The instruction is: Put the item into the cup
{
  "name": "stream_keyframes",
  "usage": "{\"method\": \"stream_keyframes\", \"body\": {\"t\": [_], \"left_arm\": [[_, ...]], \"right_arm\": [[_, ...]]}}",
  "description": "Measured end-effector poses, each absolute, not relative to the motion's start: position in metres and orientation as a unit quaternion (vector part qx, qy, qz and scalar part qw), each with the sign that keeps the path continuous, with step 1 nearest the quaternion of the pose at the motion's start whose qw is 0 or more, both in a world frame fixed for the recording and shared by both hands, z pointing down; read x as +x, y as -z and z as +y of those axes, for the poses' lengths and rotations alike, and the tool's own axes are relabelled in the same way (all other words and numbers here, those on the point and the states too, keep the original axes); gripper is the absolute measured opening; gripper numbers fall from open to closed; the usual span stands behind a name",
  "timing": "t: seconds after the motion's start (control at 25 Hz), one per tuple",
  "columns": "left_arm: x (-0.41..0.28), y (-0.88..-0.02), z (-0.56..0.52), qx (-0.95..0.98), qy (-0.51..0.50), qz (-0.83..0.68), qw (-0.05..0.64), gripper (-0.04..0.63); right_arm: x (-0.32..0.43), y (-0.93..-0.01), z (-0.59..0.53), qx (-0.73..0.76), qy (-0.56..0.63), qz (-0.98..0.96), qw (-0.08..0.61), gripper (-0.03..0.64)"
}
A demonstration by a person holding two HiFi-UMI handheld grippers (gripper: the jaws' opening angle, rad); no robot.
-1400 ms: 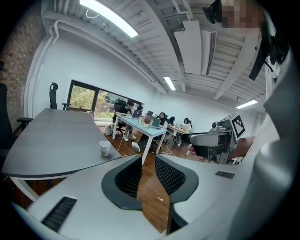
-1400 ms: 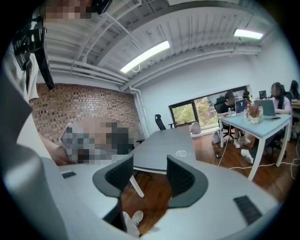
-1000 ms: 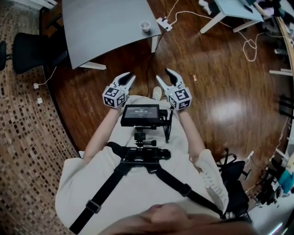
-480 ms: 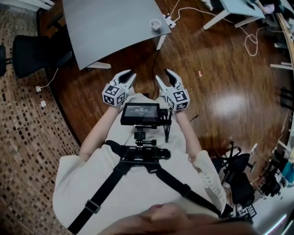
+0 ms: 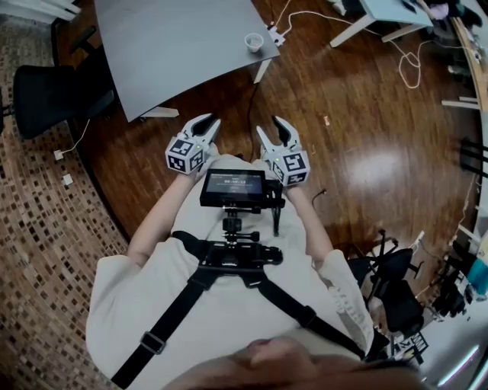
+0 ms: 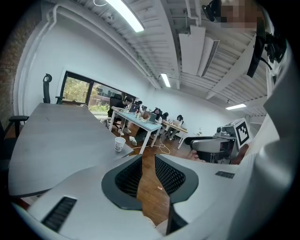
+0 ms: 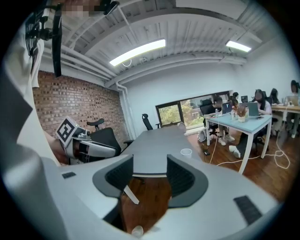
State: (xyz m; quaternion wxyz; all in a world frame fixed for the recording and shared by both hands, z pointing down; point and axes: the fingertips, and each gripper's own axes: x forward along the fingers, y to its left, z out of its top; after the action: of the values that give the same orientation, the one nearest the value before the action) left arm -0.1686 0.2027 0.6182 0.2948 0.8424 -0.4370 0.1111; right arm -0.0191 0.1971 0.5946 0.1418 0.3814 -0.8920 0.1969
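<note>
A white paper cup stands near the right corner of the grey table; it also shows in the left gripper view and the right gripper view. A small orange item lies on the wooden floor, right of the grippers, and shows through the left jaws. My left gripper and right gripper hang side by side at chest height, short of the table. Both are open and hold nothing; the left gap is narrow, the right one wider.
A black office chair stands left of the table. A white power strip and cables lie on the floor behind the cup. Other desks stand at the far right, with more chairs at the lower right.
The view has drifted: table and cup sit slightly further right in the frame, and both grippers have shifted a little up and left. Jaws are unchanged.
</note>
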Motion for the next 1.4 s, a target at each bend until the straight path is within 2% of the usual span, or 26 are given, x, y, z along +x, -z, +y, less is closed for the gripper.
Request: {"method": "stream_keyframes", "body": {"t": [1.4], "left_arm": [[-0.167, -0.624, 0.191, 0.832, -0.118, -0.448, 0.304, 0.087]], "right_arm": [[-0.010, -0.588, 0.181, 0.382, -0.160, -0.897, 0.153, 0.235]]}}
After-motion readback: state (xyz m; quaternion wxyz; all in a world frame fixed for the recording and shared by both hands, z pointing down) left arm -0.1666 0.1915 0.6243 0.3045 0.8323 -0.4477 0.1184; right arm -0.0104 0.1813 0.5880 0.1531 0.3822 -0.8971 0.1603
